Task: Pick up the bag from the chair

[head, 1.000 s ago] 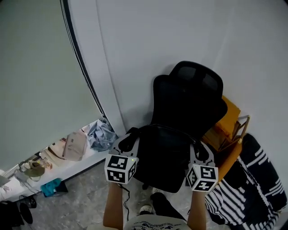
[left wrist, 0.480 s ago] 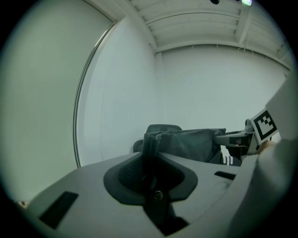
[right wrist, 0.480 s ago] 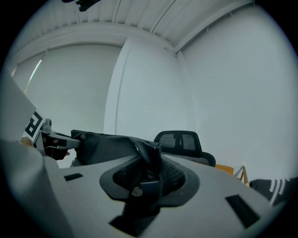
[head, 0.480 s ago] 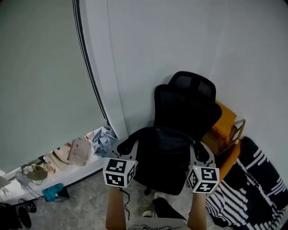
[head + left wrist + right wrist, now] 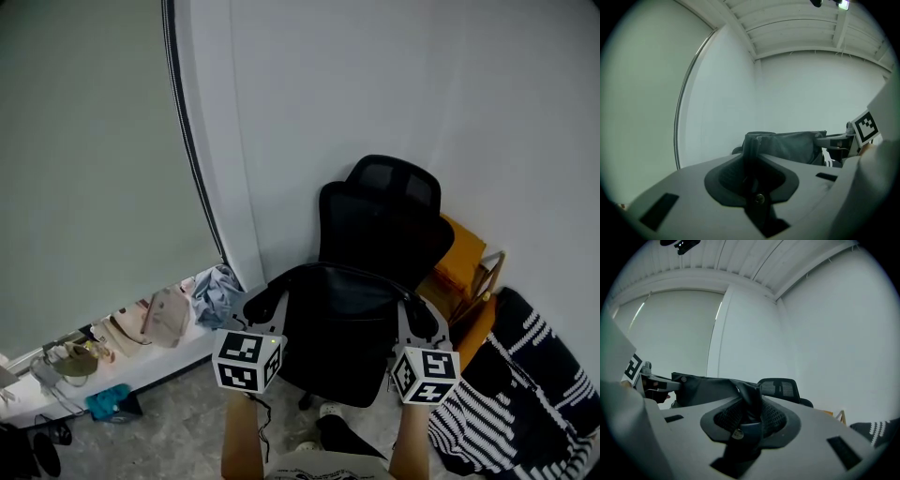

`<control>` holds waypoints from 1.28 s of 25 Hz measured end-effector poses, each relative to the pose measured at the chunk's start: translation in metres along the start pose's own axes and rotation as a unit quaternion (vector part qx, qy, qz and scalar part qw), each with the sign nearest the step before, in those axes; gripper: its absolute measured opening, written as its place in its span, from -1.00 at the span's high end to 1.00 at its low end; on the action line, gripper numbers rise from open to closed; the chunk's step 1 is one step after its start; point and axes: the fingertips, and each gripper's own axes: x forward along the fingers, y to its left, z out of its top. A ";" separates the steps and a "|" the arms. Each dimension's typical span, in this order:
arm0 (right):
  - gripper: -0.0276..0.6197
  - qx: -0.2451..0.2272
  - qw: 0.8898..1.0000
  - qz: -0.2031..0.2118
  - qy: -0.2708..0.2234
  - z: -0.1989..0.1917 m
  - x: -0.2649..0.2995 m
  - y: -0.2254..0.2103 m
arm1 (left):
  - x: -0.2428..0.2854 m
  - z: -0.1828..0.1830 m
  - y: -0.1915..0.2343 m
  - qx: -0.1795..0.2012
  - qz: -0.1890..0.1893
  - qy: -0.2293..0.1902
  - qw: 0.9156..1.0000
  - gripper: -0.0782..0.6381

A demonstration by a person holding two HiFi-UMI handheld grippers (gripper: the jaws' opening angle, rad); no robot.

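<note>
At the lower centre of the head view, the left gripper was clamped on the left edge of the black bag, and the right gripper on its right edge. The bag stretched between them, its long axis left to right. Its inside was not visible. Behind it stood the chair, its seat hidden by the bag.

No text, label, brand, number or sign can be read in any view.
</note>
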 end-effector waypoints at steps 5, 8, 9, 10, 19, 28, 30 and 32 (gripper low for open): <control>0.54 0.003 1.000 0.000 -0.005 0.003 -0.010 0.000 | -0.008 0.003 -0.006 -0.001 -0.002 -0.005 1.000 0.59; 0.54 0.003 1.000 -0.002 -0.006 0.004 -0.012 0.000 | -0.010 0.003 -0.007 -0.001 -0.006 -0.005 1.000 0.59; 0.54 0.003 1.000 -0.003 -0.006 0.004 -0.012 0.001 | -0.011 0.002 -0.007 -0.001 -0.007 -0.005 1.000 0.59; 0.54 0.003 1.000 -0.003 -0.006 0.004 -0.013 0.001 | -0.012 0.002 -0.007 -0.001 -0.007 -0.005 1.000 0.59; 0.54 -0.002 1.000 -0.005 -0.005 0.005 -0.014 0.007 | -0.012 0.002 -0.001 -0.007 -0.011 -0.006 1.000 0.59; 0.54 -0.005 1.000 -0.009 -0.002 0.005 -0.006 0.010 | -0.009 -0.002 0.005 -0.008 -0.015 -0.006 1.000 0.59; 0.54 -0.007 1.000 -0.009 -0.003 0.005 -0.004 0.012 | -0.008 -0.001 0.008 -0.008 -0.014 -0.008 1.000 0.59; 0.54 -0.007 1.000 -0.008 -0.005 0.006 0.000 0.013 | -0.006 0.000 0.011 -0.007 -0.014 -0.010 1.000 0.59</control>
